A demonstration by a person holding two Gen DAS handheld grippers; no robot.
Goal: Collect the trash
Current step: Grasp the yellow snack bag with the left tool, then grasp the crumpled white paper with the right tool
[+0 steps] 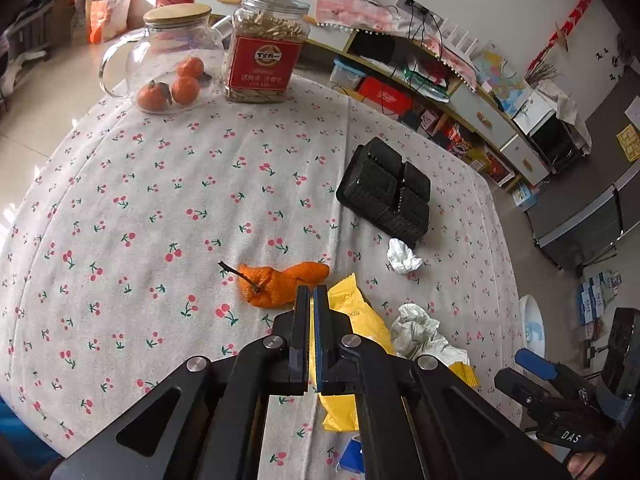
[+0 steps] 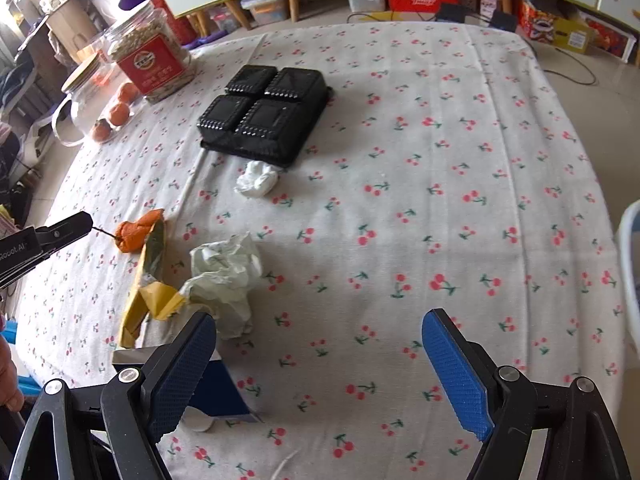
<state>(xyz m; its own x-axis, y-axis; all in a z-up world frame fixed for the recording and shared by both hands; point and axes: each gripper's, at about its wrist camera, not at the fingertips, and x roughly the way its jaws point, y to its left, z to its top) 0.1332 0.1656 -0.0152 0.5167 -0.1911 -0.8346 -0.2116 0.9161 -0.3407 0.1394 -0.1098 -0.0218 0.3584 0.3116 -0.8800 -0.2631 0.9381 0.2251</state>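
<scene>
The left gripper has its fingers pressed together at the near edge of the orange peel, just left of the yellow wrapper, while the right gripper hangs spread wide over the cloth, holding nothing.

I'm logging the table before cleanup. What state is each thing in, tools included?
left tool: shut, nothing visibly gripped.
right tool: open, empty.
glass jug: lid on, tangerines inside.
plastic jar: lid on, nearly full.
yellow wrapper: torn open, lying flat.
orange peel: empty skin, on the cloth.
small tissue: crumpled.
pale paper: crumpled, beside the wrapper.
</scene>
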